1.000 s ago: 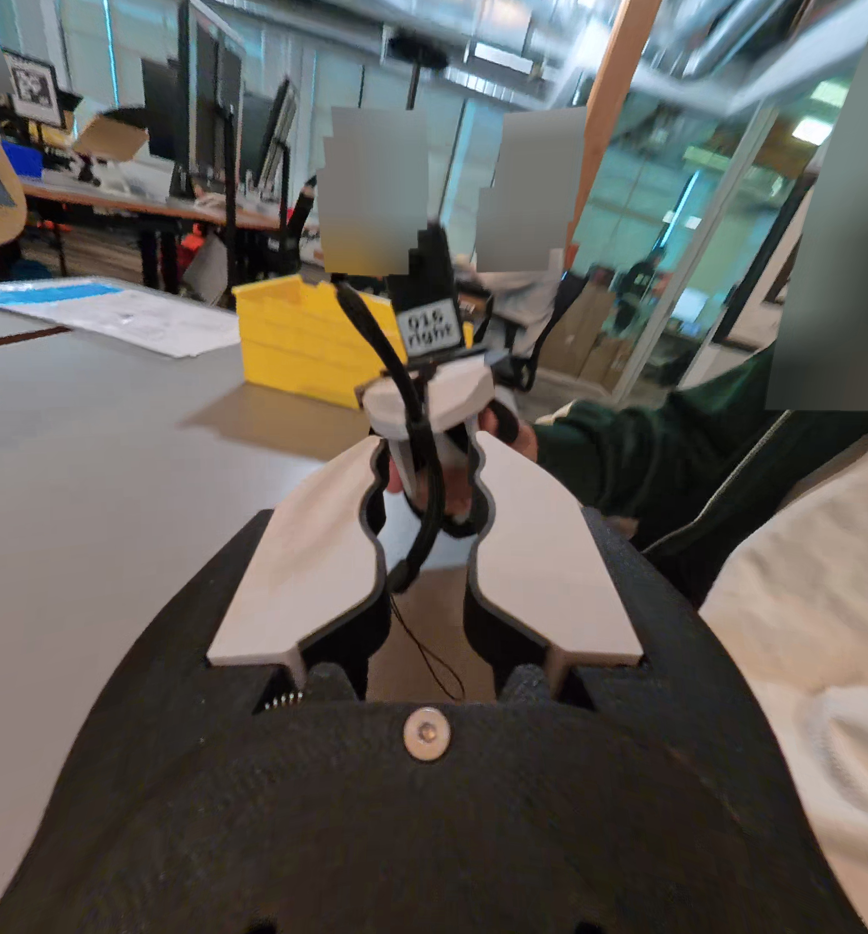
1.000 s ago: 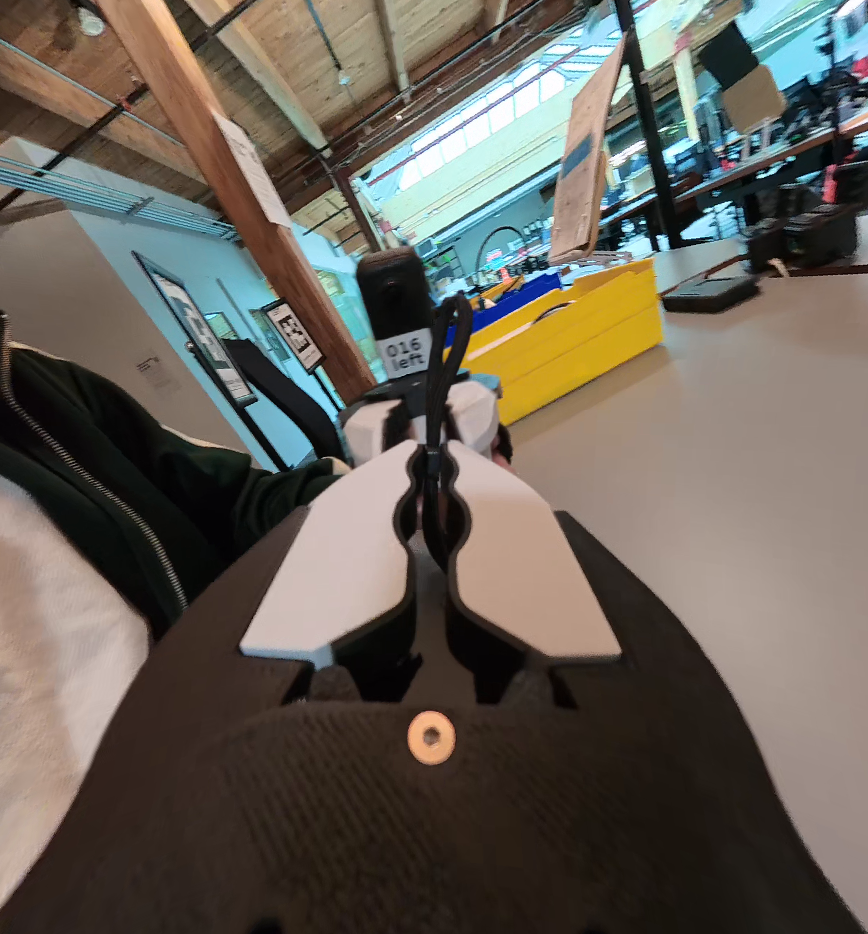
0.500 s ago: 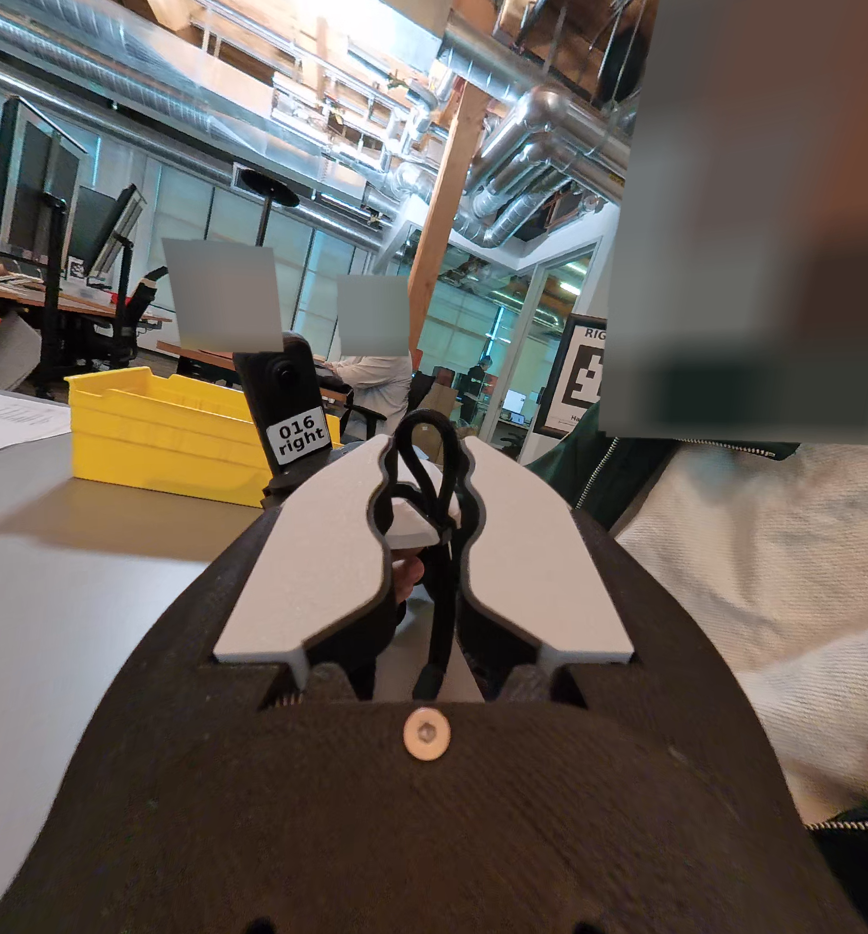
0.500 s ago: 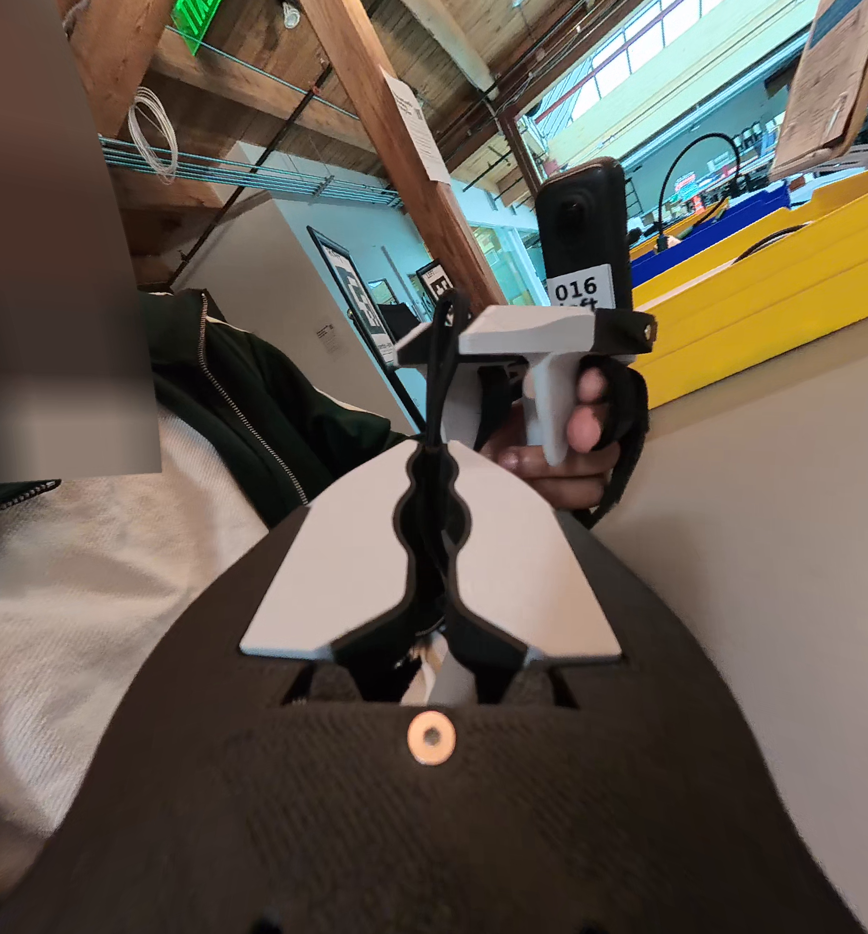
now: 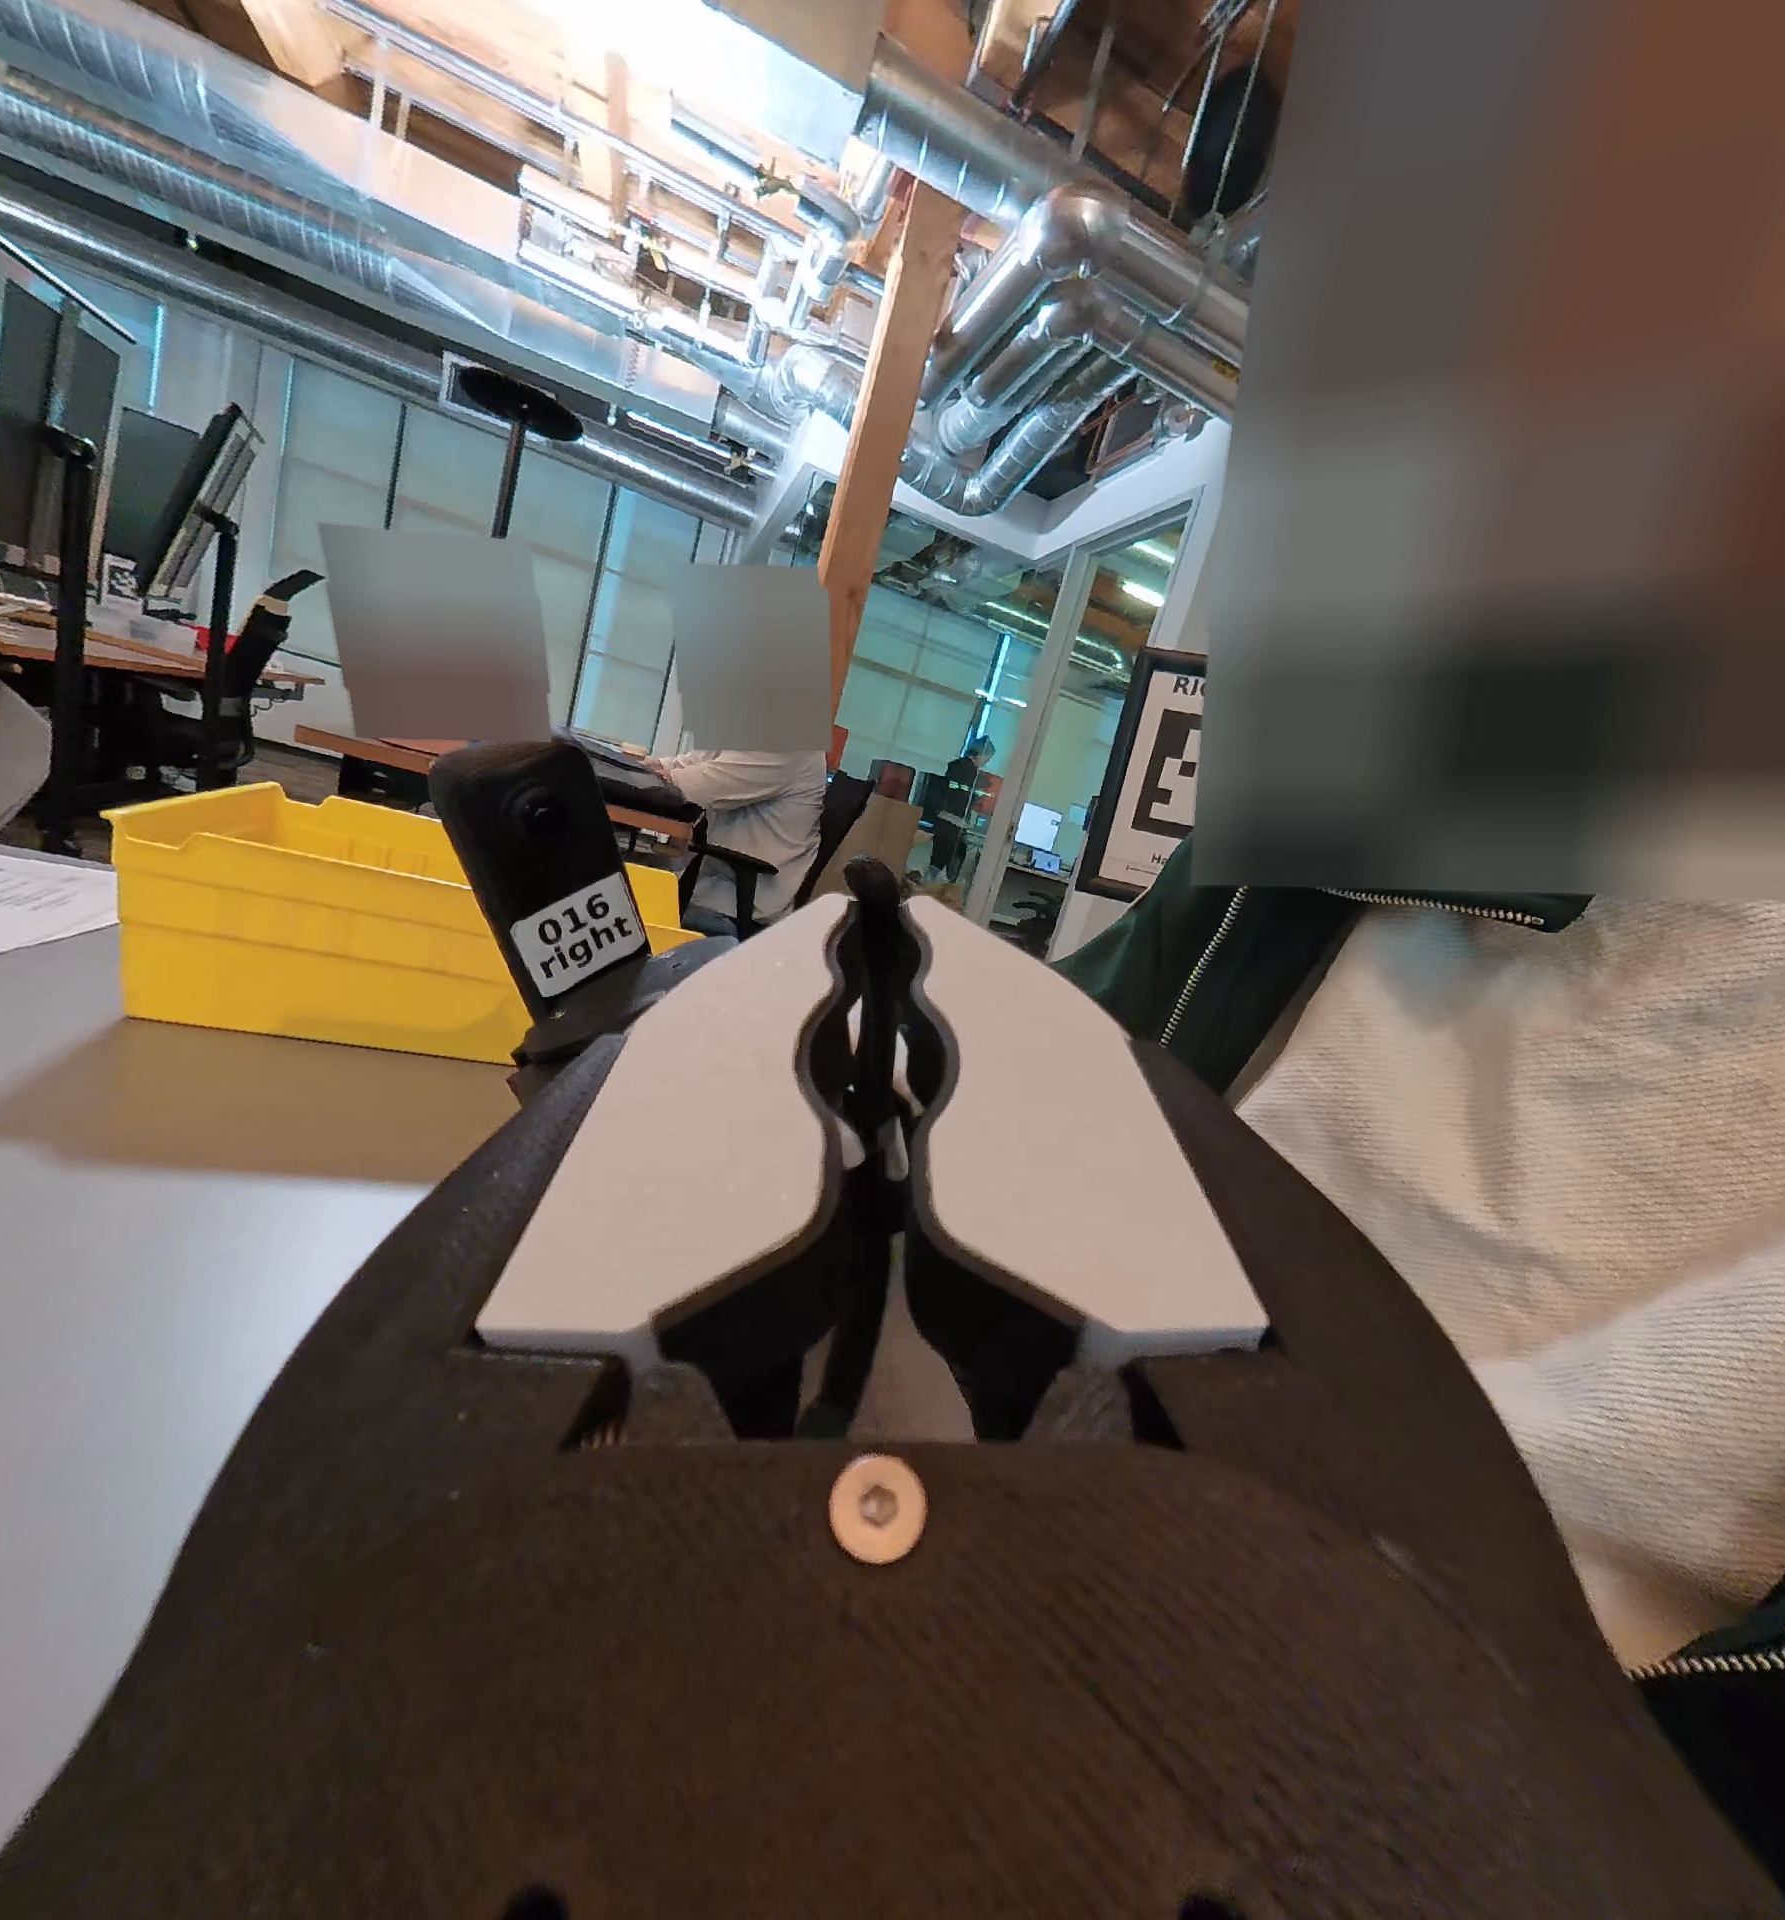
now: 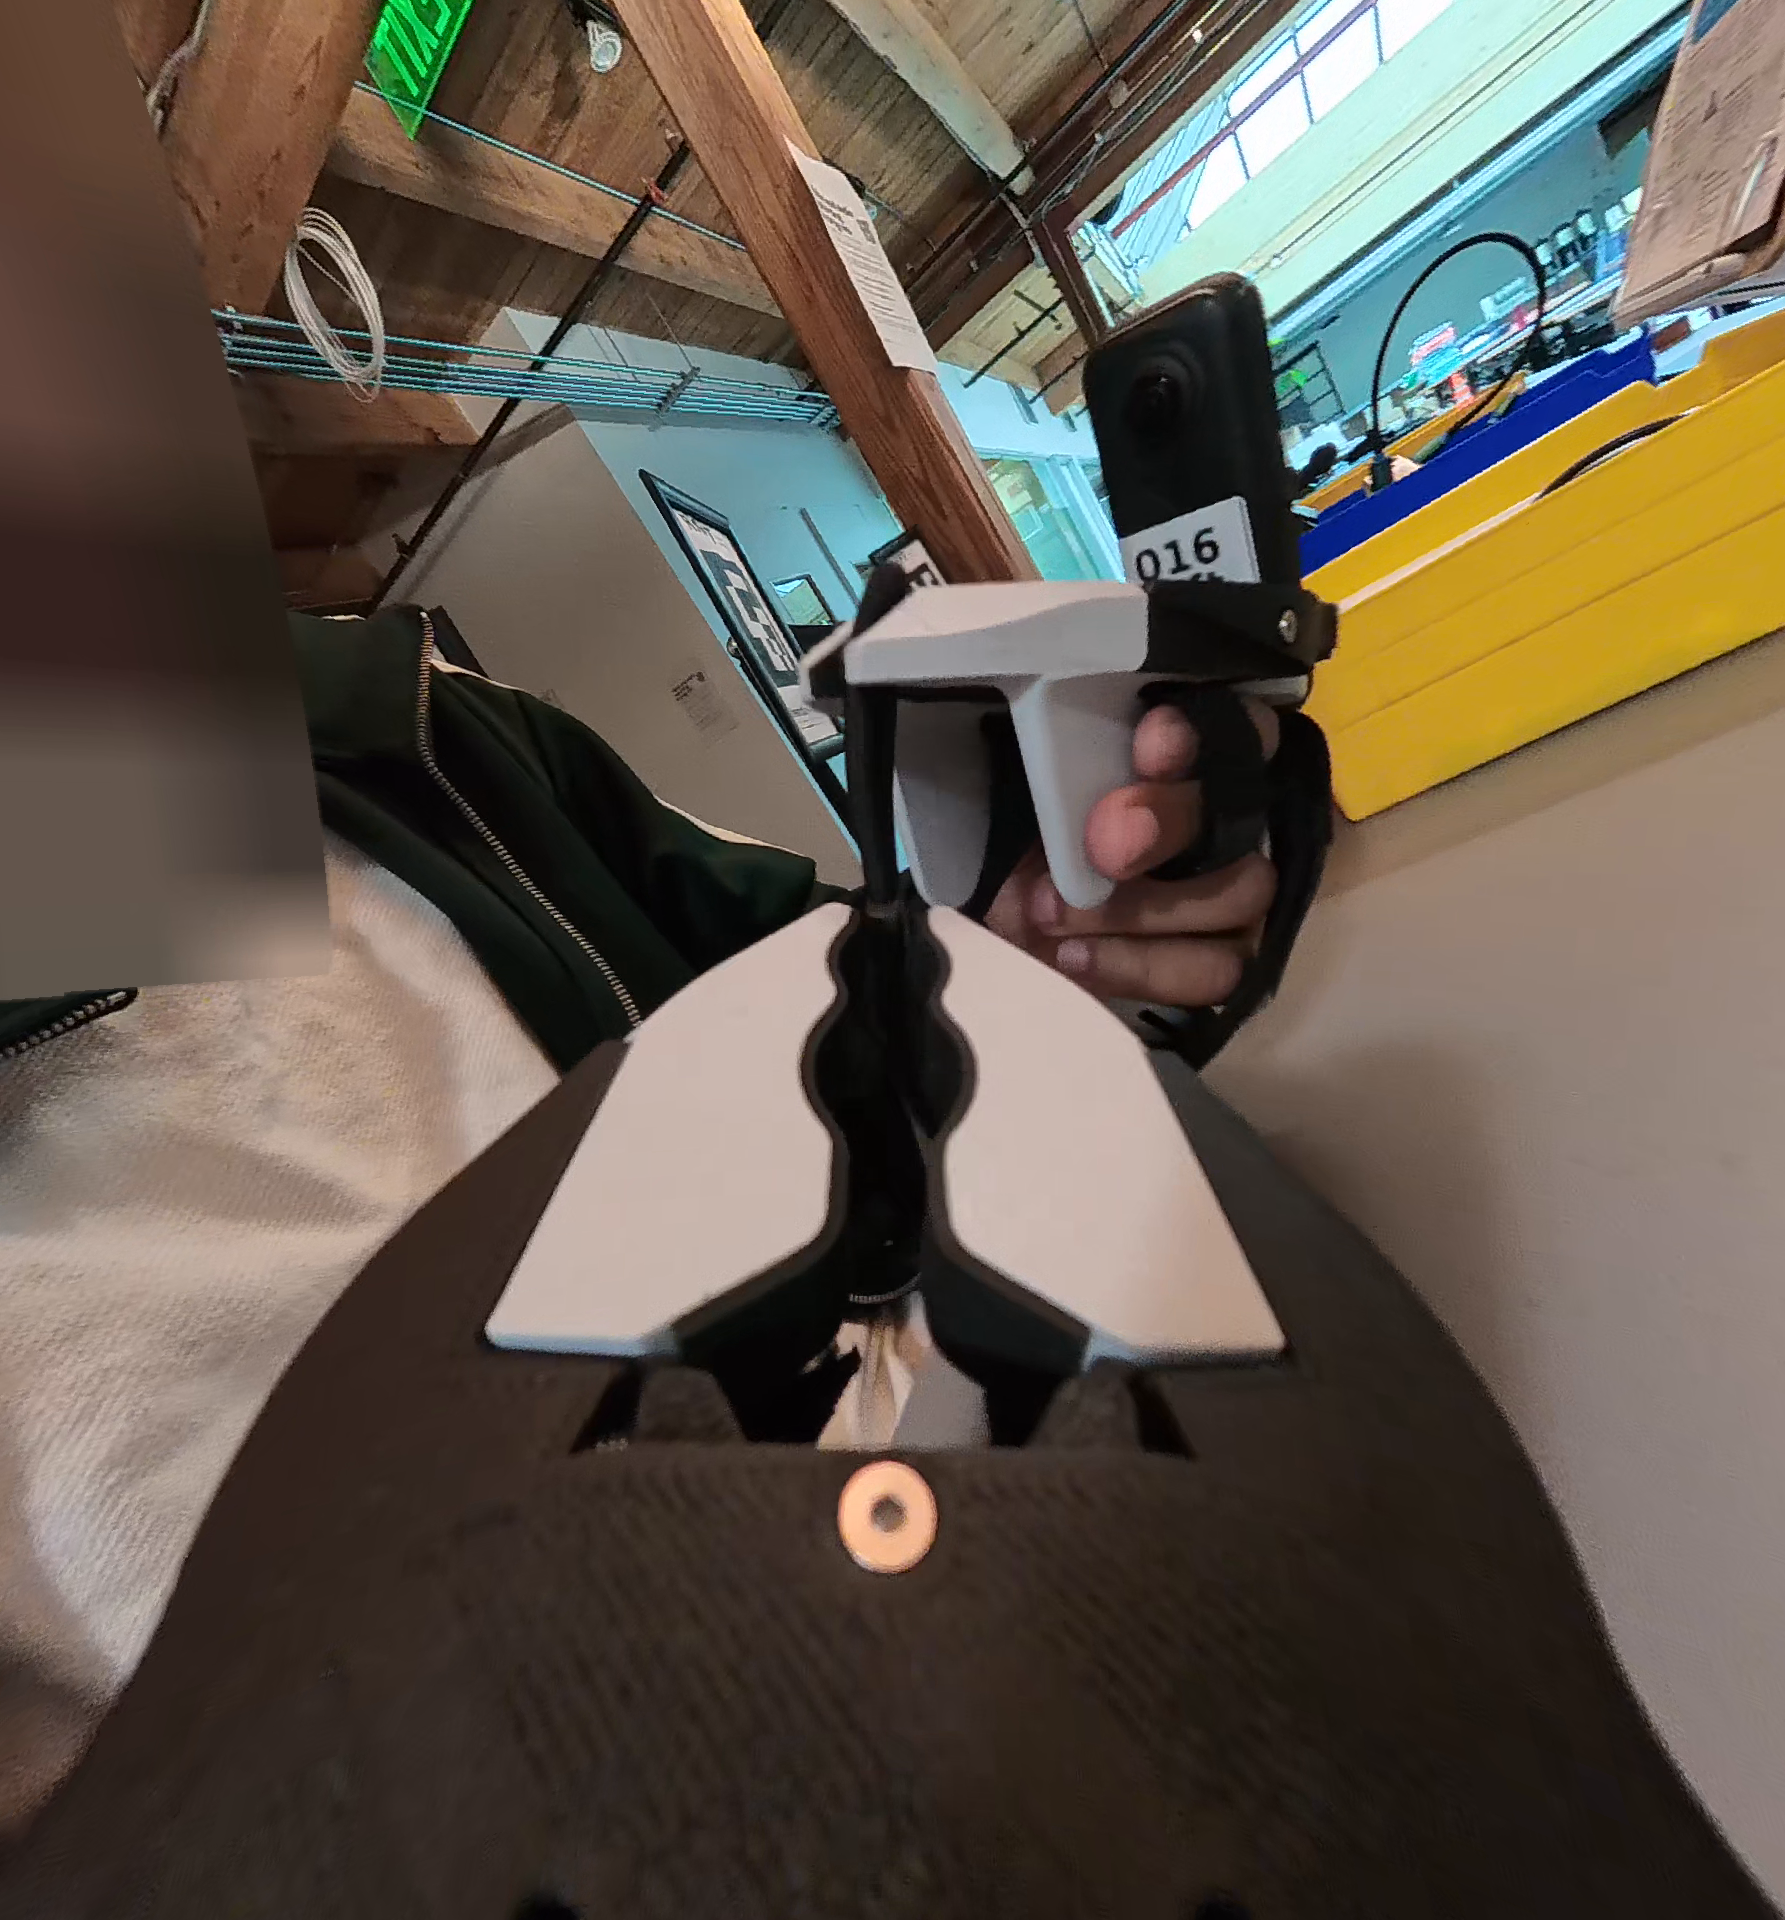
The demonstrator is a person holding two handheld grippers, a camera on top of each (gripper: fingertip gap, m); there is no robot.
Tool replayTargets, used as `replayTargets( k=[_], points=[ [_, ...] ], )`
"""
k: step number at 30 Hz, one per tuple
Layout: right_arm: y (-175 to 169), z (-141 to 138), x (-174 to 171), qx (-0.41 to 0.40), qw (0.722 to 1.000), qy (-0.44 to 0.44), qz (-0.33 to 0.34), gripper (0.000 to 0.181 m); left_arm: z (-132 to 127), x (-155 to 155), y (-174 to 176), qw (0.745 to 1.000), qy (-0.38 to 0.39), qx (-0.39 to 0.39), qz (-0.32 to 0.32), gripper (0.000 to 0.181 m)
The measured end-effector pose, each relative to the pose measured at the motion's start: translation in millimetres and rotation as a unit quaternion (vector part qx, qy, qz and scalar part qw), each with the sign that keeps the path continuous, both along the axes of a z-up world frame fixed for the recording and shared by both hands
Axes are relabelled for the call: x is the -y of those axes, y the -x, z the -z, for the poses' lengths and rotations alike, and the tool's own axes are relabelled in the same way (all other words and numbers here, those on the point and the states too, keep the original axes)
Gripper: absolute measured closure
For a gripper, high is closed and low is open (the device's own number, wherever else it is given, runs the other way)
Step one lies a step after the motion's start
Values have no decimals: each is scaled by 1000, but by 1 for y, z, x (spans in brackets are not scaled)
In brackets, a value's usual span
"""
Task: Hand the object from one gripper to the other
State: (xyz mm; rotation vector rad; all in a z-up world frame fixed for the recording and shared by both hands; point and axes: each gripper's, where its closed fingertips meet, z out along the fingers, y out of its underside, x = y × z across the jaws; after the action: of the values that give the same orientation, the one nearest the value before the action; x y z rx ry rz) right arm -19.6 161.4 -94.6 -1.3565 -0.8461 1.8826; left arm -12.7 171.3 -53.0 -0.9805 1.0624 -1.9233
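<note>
The object is a thin black cord (image 5: 872, 997). My left gripper (image 5: 875, 914) is shut on it, and the cord's looped end sticks up just past the fingertips. In the right wrist view my right gripper (image 6: 888, 920) is also shut on the cord (image 6: 872, 790), which runs straight up from its tips to the left gripper (image 6: 836, 665), seen side-on and held by a hand (image 6: 1148, 894). Both grippers hold the cord in the air, close to the person's chest. The right gripper's black camera (image 5: 545, 883) shows behind my left finger; its fingers are hidden.
A grey table (image 5: 140, 1195) lies below. A yellow bin (image 5: 275, 935) stands on it and also shows in the right wrist view (image 6: 1594, 582). Papers (image 5: 5, 914) lie at the far left. The person's white shirt and green jacket (image 5: 1490, 1143) are close on the right. Left tips to right tips: about 4 cm.
My left gripper was open around the cord held by the right gripper; it has now closed on it. Both grippers have tilted upward and drawn closer to the person's chest.
</note>
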Motion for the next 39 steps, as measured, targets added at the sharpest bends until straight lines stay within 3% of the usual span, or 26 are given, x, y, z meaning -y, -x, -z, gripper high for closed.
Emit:
replayTargets(
  k=[5,14,20,26,32,36,39],
  points=[
    [0,4,-15,5,998,-4,55,137,-4,-9,4,1000,11,8,-20,177],
    [-7,15,-39,51,984,-64,161,111,-5,-22,12,998,36,21,-41,176],
    [-3,22,-37,83,977,-100,168,114,-6,-27,14,997,49,28,-49,177],
    [0,23,-29,126,954,-201,182,141,-5,-30,16,996,63,33,-48,176],
    [5,25,-23,130,954,-211,167,151,-4,-28,14,996,66,31,-41,176],
    [6,25,-18,126,956,-218,152,174,-3,-26,12,996,76,32,-24,177],
    [6,22,-16,121,956,-221,149,177,-3,-26,13,995,86,38,-18,177]
  ],
)
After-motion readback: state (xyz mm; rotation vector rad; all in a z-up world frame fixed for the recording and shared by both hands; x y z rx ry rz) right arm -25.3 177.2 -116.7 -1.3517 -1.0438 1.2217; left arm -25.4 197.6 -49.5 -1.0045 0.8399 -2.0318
